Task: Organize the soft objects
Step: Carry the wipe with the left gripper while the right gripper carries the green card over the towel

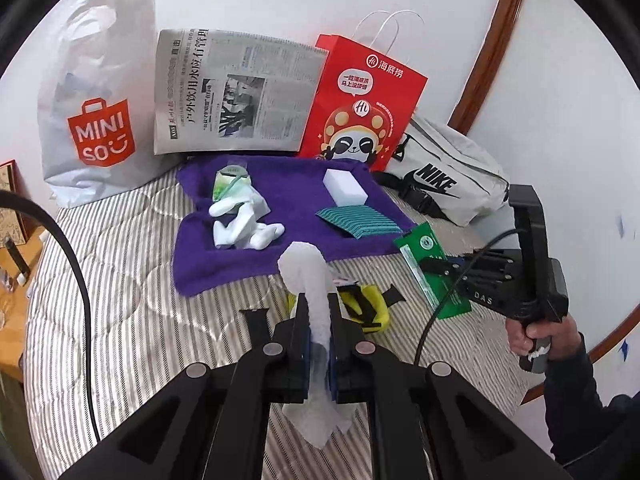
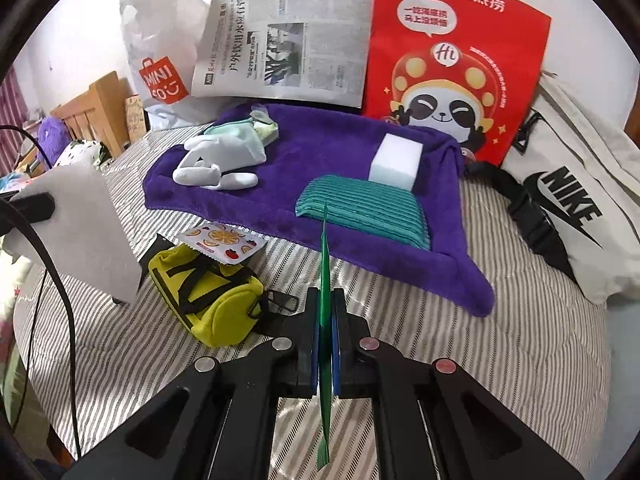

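Note:
My left gripper [image 1: 318, 304] is shut on a white soft sheet [image 1: 308, 272] that sticks up between its jaws, above the striped bed. In the right wrist view that sheet [image 2: 80, 232] hangs at the far left. My right gripper [image 2: 327, 296] is shut on a flat green packet [image 2: 325, 264], seen edge-on; the packet [image 1: 420, 242] also shows in the left wrist view. Ahead lies a purple towel [image 2: 320, 140] bearing white socks [image 2: 216, 164], a white sponge [image 2: 396, 162] and a teal striped cloth [image 2: 368, 212]. A small yellow bag [image 2: 208, 296] lies in front of the towel.
An orange-print packet [image 2: 222, 242] rests on the yellow bag. Behind the towel stand a Miniso bag [image 1: 96, 120], a newspaper [image 1: 236, 92] and a red paper bag [image 1: 360, 100]. A white Nike bag [image 1: 444, 176] lies at the right. A wooden headboard [image 2: 96, 108] is at the left.

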The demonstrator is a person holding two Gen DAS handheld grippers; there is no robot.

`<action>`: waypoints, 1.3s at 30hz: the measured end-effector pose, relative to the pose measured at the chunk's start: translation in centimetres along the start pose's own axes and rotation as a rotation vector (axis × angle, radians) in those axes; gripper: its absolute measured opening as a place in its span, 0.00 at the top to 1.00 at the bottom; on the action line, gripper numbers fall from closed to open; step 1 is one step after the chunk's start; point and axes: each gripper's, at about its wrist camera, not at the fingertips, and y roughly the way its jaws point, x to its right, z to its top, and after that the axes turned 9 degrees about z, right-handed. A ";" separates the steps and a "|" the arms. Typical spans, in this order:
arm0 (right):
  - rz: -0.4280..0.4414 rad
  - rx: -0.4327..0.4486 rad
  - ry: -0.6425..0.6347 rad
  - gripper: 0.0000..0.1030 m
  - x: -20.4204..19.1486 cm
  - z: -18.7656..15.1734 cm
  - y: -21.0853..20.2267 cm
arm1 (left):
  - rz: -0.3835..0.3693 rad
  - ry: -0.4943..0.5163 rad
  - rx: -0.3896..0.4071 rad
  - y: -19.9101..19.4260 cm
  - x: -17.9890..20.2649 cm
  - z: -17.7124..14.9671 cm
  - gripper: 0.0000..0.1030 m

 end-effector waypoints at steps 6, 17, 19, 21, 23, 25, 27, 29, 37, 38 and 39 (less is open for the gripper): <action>-0.004 0.005 0.032 0.96 0.8 0.5 -0.6 | 0.019 -0.002 -0.010 1.1 -0.2 0.9 0.93; -0.018 0.025 0.041 0.96 1.8 3.3 -0.9 | 0.001 -0.009 0.008 3.1 -0.1 3.7 0.93; -0.027 0.029 0.043 0.96 2.2 4.1 -0.7 | 0.002 -0.006 0.003 4.0 -0.1 4.4 0.93; -0.039 0.034 0.049 0.96 2.8 5.1 -0.4 | -0.001 -0.011 0.001 4.6 -0.1 5.3 0.93; -0.057 0.033 0.052 0.96 3.3 5.9 0.0 | -0.007 -0.008 0.006 5.2 -0.1 6.4 0.93; -0.074 0.037 0.052 0.96 3.9 6.9 0.4 | -0.003 0.001 0.011 5.7 0.1 7.3 0.93; -0.099 0.035 0.048 0.96 4.5 7.9 1.1 | 0.001 0.007 0.013 6.4 0.3 8.4 0.93; -0.136 0.029 0.035 0.96 4.8 8.5 1.9 | 0.005 0.019 0.013 7.4 0.5 9.4 0.93; -0.183 -0.032 0.080 0.96 7.9 10.5 5.7 | 0.003 0.035 -0.039 12.6 0.5 11.8 0.93; -0.183 -0.040 0.086 0.96 8.2 10.7 6.1 | 0.000 0.036 -0.044 13.3 0.4 12.0 0.93; -0.187 -0.050 0.091 0.96 8.5 10.9 6.7 | 0.000 0.036 -0.048 13.8 0.3 12.1 0.93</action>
